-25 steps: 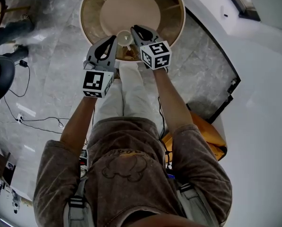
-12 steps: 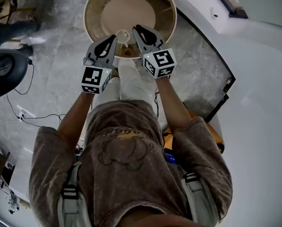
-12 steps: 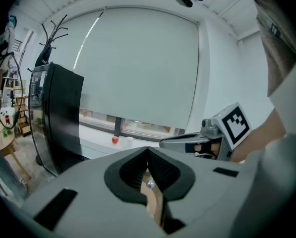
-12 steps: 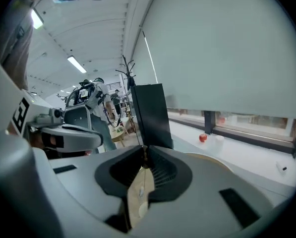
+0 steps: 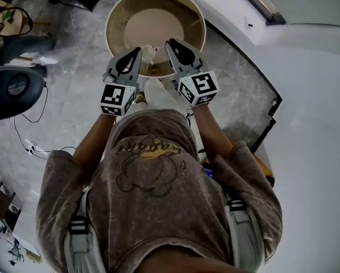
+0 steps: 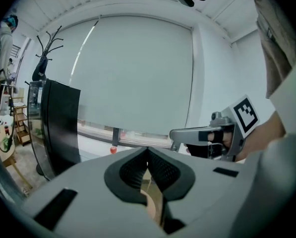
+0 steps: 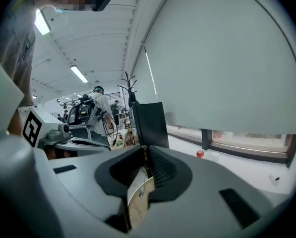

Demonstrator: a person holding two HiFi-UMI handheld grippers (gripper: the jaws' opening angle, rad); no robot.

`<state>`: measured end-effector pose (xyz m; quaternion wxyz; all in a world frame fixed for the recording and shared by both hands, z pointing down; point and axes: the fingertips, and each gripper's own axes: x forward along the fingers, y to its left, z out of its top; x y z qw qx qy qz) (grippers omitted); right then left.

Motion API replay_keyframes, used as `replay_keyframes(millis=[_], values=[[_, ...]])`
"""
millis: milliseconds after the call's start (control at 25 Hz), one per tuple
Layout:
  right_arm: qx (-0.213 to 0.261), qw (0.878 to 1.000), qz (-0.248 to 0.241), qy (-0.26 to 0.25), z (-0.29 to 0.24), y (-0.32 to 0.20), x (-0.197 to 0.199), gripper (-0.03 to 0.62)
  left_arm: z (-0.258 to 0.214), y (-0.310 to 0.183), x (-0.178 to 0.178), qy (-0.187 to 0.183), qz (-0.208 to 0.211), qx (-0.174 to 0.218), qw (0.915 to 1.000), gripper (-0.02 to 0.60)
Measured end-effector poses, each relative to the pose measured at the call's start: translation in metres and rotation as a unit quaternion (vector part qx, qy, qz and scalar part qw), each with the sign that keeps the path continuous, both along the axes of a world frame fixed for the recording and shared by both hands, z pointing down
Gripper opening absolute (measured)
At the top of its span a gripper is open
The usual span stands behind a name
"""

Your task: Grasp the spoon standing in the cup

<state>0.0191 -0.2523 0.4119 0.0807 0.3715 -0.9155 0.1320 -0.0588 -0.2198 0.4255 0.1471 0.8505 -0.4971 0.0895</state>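
Cup (image 5: 148, 52) sat at the six o'clock rim of the round table (image 5: 119, 21), spoon too small for me to pick out. Left gripper (image 5: 139, 50) hung at its nine o'clock, right gripper (image 5: 170, 41) at three, seen from overhead. Both pairs of jaws were drawn together, a tan sliver showing in each slit, and what that was I couldn't tell.

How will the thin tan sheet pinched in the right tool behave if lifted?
The tan sheet looks paper-thin, so it is probably light and floppy. The right tool clamps it between ribbed pads, so slipping seems unlikely, though a hard tug might tear it.
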Motion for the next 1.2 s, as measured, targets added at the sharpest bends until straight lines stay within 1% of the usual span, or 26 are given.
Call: replay_keyframes(millis=[120, 320, 480, 680, 920, 1200], values=[[0.014, 1.0, 0.005, -0.003, -0.02, 0.009, 0.007, 0.06, -0.02, 0.005, -0.001, 0.0, -0.001, 0.025, 0.9997, 0.009], [0.033, 0.999, 0.018, -0.006, -0.041, 0.032, 0.013, 0.06, -0.037, 0.026, -0.006, -0.006, 0.005, 0.045, 0.999, 0.009], [0.035, 0.999, 0.03, -0.012, -0.05, 0.06, 0.016, 0.06, -0.045, 0.046, -0.009, 0.001, 0.005, 0.049, 0.9988, 0.009], [0.033, 0.998, 0.052, -0.023, -0.056, 0.102, 0.024, 0.06, -0.06, 0.078, -0.003, 0.006, 0.015, 0.06, 0.9981, 0.009], [0.035, 0.998, 0.055, -0.019, -0.066, 0.14, 0.027, 0.06, -0.072, 0.115, -0.007, 0.007, 0.011, 0.065, 0.9978, 0.009], [0.036, 0.998, 0.052, -0.024, -0.076, 0.166, 0.05, 0.06, -0.087, 0.134, 0.009, 0.014, -0.002, 0.075, 0.9971, 0.009]])
